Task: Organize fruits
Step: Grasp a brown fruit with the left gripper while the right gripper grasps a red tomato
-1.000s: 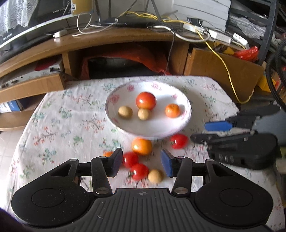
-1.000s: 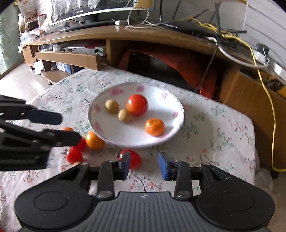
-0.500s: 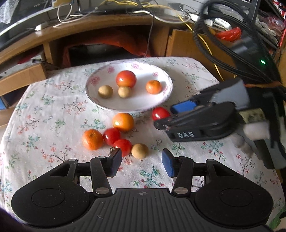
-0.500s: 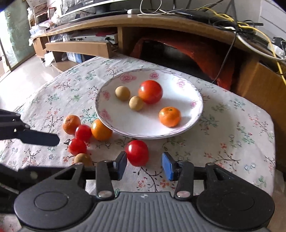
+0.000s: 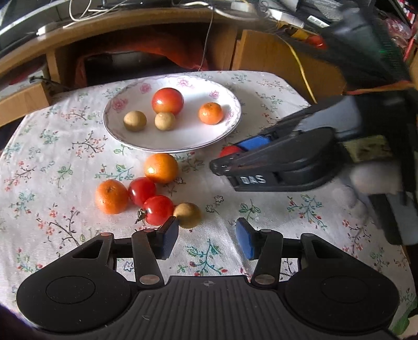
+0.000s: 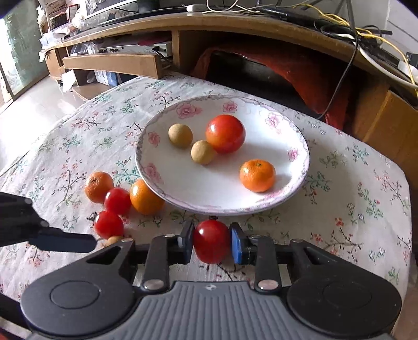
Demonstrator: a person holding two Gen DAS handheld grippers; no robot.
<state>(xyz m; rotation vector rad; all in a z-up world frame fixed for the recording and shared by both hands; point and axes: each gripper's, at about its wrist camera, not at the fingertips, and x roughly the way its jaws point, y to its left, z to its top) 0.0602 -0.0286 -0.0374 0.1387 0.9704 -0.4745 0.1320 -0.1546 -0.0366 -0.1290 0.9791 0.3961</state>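
Observation:
A flowered white plate (image 6: 142,167) (image 5: 109,128) holds a large tomato (image 6: 225,133), two small brown fruits and a mandarin (image 6: 257,175). In front of its near rim sits a small red tomato (image 6: 212,248) (image 5: 230,151). My right gripper (image 6: 210,239) is closing on it, and both blue pads touch its sides. My left gripper (image 5: 207,235) is open over bare cloth with nothing between its fingers. Just beyond its left fingertip lie a brown fruit (image 5: 188,214), two small tomatoes (image 5: 158,209) and two oranges (image 5: 111,196).
The table wears a flowered cloth (image 5: 52,157) and ends close behind the plate. A wooden desk (image 6: 235,23) with cables and an orange cloth underneath stands beyond it. In the left wrist view the right gripper's body (image 5: 287,162) fills the right side.
The right jaws widened around the small red tomato, then closed onto it. The left gripper sank closer to the loose fruit cluster, its jaws unchanged.

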